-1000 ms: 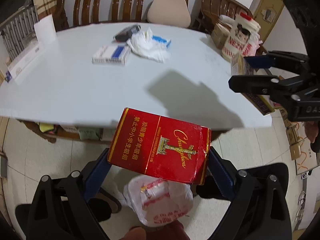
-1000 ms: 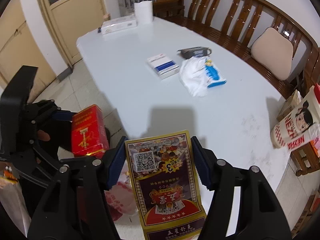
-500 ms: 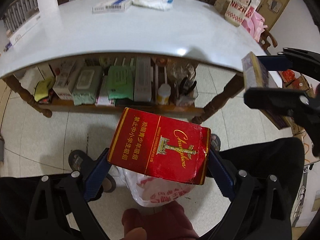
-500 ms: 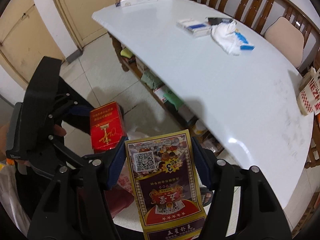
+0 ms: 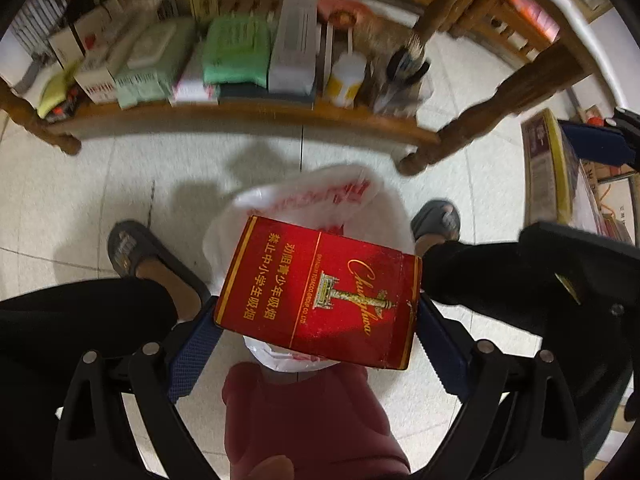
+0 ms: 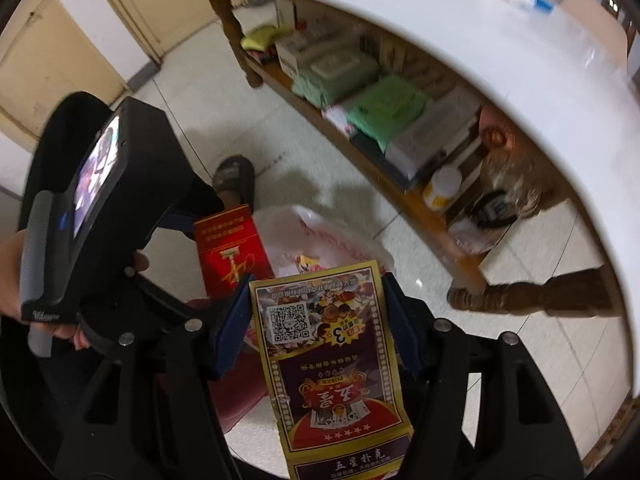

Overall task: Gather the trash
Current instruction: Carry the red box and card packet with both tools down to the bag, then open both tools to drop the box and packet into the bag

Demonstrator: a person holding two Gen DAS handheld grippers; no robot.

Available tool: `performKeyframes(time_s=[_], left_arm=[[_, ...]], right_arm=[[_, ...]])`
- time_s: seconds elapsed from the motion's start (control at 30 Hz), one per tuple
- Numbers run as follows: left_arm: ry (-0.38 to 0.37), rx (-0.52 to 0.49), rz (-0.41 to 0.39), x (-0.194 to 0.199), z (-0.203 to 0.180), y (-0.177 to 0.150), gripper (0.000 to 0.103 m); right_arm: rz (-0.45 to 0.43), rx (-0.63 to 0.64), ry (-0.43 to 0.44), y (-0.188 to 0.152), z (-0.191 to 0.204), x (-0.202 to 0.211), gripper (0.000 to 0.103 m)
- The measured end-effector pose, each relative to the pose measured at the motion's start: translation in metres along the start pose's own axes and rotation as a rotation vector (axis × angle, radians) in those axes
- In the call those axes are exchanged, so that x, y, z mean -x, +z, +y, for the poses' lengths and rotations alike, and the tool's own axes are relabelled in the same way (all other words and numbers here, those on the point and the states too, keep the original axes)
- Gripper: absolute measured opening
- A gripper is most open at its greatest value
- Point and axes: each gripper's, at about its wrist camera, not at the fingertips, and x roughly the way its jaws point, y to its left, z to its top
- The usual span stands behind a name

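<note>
Left gripper [image 5: 318, 322] clamped on red cigarette box [image 5: 320, 292] — box spans pads crosswise, centre of left view, directly above white plastic bag [image 5: 304, 200] on floor tiles. Right gripper [image 6: 316, 328] closed on gold-and-purple poker card box [image 6: 328, 356], box upright between pads, lower centre of right view — bag's mouth just past its top edge. Table shelf [image 5: 240, 114] across top of left view.
</note>
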Motion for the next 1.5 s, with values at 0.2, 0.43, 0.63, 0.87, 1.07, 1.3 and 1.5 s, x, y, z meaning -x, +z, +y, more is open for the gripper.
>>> performKeyframes(time_s=[0.2,0.43,0.63,0.87,1.07,1.3,1.5], left_arm=[[-0.052,0.075,0.128,-0.053,0.016,0.006,0.090],[-0.005,0.092,0.173,-0.085,0.021,0.012,0.091],[0.004,0.115,0.222,-0.112,0.030,0.008,0.092],[0.019,0.119,0.224,-0.115,0.030,0.007,0.095],[0.017,0.130,0.204,-0.109,0.031,0.008,0.095],[0.007,0.129,0.155,-0.093,0.028,0.012,0.095],[0.032,0.114,0.096,-0.076,0.026,0.014,0.095]], right_arm=[[0.064,-0.103,0.050,-0.002,-0.020,-0.062,0.062],[0.127,-0.246,0.103,-0.006,-0.042,-0.128,0.062],[0.184,-0.271,0.125,-0.009,-0.044,-0.163,0.063],[0.199,-0.268,0.110,-0.005,-0.044,-0.173,0.084],[0.184,-0.286,0.116,-0.002,-0.048,-0.170,0.086],[0.151,-0.302,0.125,-0.001,-0.049,-0.155,0.086],[0.113,-0.321,0.090,0.001,-0.053,-0.134,0.086]])
